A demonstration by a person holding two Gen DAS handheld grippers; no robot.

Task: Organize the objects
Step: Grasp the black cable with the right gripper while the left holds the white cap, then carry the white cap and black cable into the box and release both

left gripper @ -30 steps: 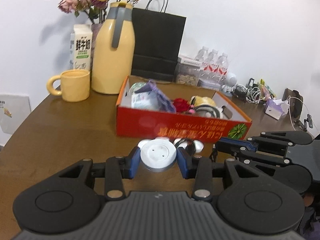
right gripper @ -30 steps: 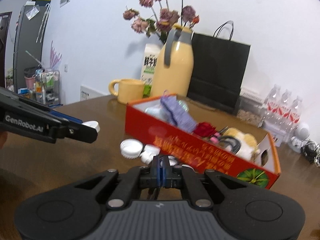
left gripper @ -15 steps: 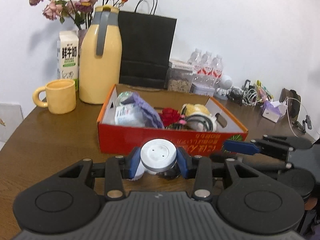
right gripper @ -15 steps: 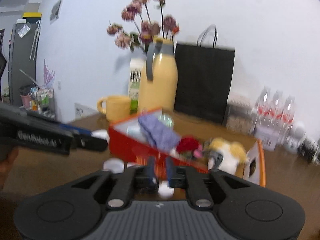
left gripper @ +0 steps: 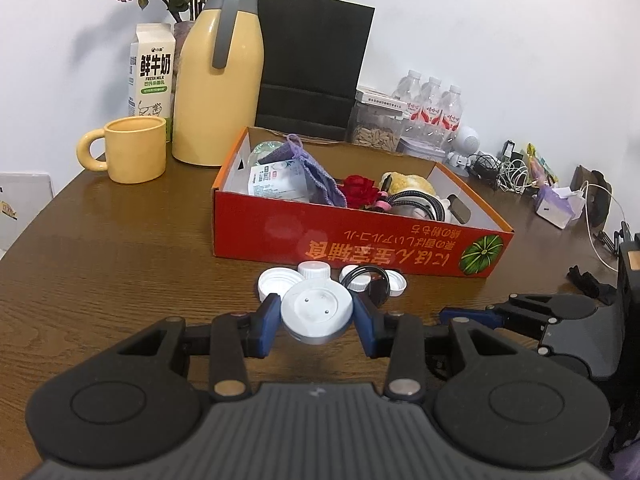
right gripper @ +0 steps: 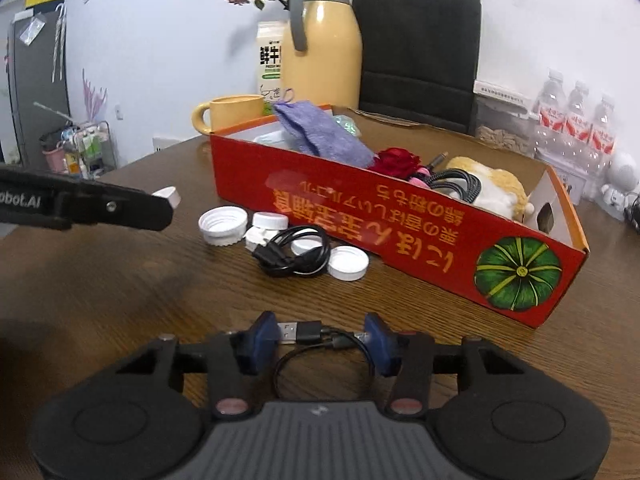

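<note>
The left hand-held gripper (left gripper: 317, 316) grips a round white lid (left gripper: 317, 312) above the bench (left gripper: 120, 248), before the red cardboard box (left gripper: 360, 240). The right hand-held gripper (right gripper: 320, 334) stands open around a black USB cable (right gripper: 316, 334); loose white caps (right gripper: 224, 224) lie beyond.

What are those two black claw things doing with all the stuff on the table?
A person is tidying up with a claw in each hand. The left claw is squeezing a round white lid just above the table. The right claw is open, with a black USB cable between its fingers. More white caps and another black cable lie in front of the red box, which already holds a purple cloth, a red flower and other bits.
</note>
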